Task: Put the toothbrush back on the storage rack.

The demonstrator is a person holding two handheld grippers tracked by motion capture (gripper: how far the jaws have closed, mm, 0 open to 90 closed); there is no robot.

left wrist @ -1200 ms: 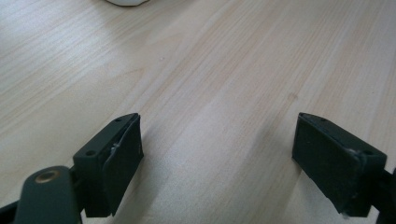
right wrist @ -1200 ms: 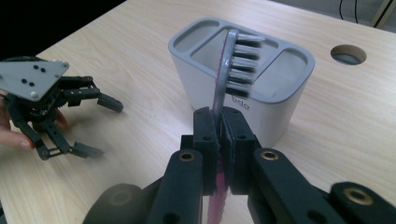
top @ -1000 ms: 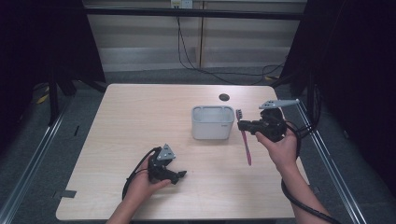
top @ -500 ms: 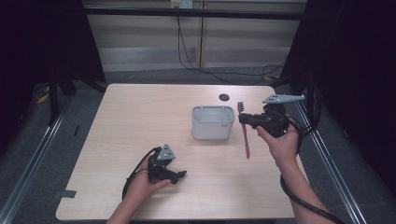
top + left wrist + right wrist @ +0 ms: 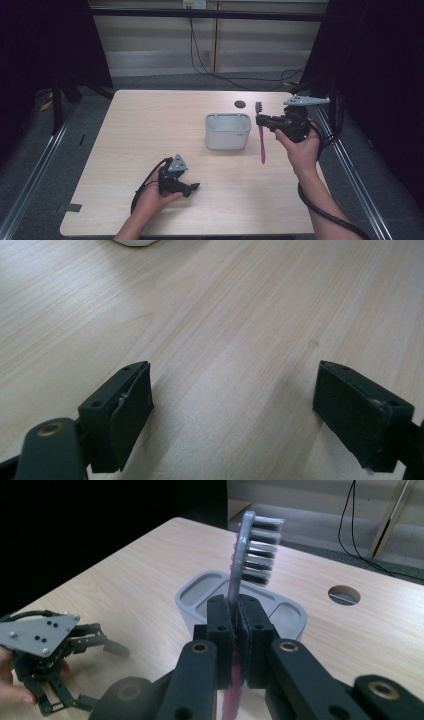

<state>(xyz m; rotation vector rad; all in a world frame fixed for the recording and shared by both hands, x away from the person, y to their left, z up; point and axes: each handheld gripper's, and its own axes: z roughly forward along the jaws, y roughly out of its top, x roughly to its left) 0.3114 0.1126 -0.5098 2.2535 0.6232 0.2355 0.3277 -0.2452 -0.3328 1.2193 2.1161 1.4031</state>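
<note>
Toothbrush [image 5: 261,135] reads light, stiff and slick plastic with a thin pink handle, so I judge the grip near the neck sound, though it could swivel if I ease off. My right tongs [image 5: 236,630] are clenched on it just below the bristles, head pointing to 12 o'clock and handle hanging to 6, at 3 o'clock of the grey holder [image 5: 227,131] and above the table [image 5: 150,125]. My left tongs [image 5: 235,410] rest released near 7 o'clock of the holder, well apart from the brush
</note>
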